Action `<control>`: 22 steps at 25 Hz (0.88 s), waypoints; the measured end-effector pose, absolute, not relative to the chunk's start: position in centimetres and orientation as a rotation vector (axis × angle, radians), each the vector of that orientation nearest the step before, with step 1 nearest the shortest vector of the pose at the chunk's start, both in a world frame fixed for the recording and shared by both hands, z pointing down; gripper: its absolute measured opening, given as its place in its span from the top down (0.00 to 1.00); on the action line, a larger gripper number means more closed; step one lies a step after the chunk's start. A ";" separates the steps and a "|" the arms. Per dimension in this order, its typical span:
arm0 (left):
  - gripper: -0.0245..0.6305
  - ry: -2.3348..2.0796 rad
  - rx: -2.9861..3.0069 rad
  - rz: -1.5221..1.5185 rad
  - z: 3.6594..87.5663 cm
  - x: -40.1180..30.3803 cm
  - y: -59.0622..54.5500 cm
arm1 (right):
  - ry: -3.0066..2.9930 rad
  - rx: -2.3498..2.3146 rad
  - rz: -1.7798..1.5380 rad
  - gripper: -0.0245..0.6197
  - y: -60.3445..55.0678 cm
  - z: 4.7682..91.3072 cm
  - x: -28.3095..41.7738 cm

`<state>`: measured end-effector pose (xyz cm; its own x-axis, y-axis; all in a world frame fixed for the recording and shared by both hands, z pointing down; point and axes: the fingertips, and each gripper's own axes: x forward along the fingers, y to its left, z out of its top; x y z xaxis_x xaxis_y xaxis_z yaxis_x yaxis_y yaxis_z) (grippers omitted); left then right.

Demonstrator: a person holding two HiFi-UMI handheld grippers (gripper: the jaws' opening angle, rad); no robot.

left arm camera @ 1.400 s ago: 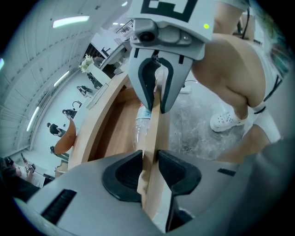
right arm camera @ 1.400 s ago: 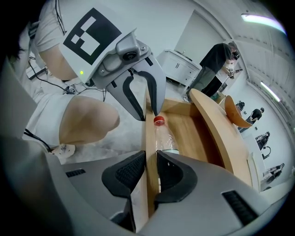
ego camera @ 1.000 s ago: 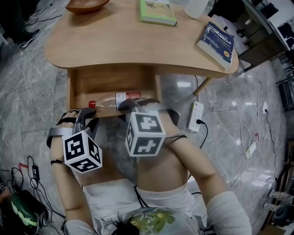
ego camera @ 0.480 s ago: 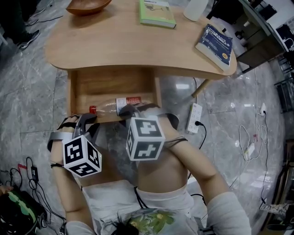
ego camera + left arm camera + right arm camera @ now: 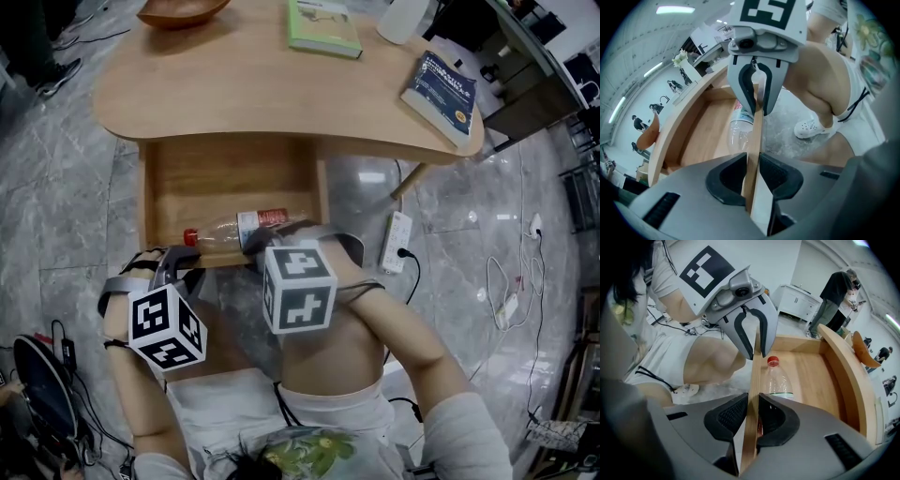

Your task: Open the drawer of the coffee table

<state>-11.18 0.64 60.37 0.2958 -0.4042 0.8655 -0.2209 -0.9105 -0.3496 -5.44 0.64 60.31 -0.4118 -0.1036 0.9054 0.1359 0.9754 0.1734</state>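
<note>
Drawer (image 5: 225,183) stands well out from under the near edge of the surface (image 5: 262,94), with its wooden floor exposed. A clear plastic bottle (image 5: 246,225) with a red cap lies on its side inside, along the front panel (image 5: 751,399).

Both tools are on that panel's top edge: the left gripper (image 5: 751,176) toward the drawer's left front corner, the right gripper (image 5: 751,417) toward the right. The jaws of each have just been closing with the thin board between them. The right pair is clenched on it. The left appears likewise, though contact at one pad is not fully clear in the left gripper view.

Assessment: the panel looks like rigid, smooth, thin wood and should not flex or crush under the pads. Sliding up off the edge is the likelier fault. The load seems light, one bottle, which may roll when the drawer moves. The present hold, two spaced points on the top edge, suits an even, level pull. An uneven pull could skew the drawer.
</note>
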 end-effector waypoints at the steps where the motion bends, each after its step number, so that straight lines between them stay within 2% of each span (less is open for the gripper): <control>1: 0.82 0.570 -2.399 -1.676 60.5 -11.1 0.9 | -1.967 -0.044 -0.264 0.84 0.9 60.5 -5.4; 19: 0.82 0.714 -2.573 -1.475 58.7 -11.5 1.3 | -2.018 -0.067 -0.243 0.85 1.1 59.6 -5.3; 22: 0.91 0.812 -2.651 -1.290 56.6 -11.7 0.7 | -2.055 -0.098 -0.204 0.85 1.1 59.2 -5.4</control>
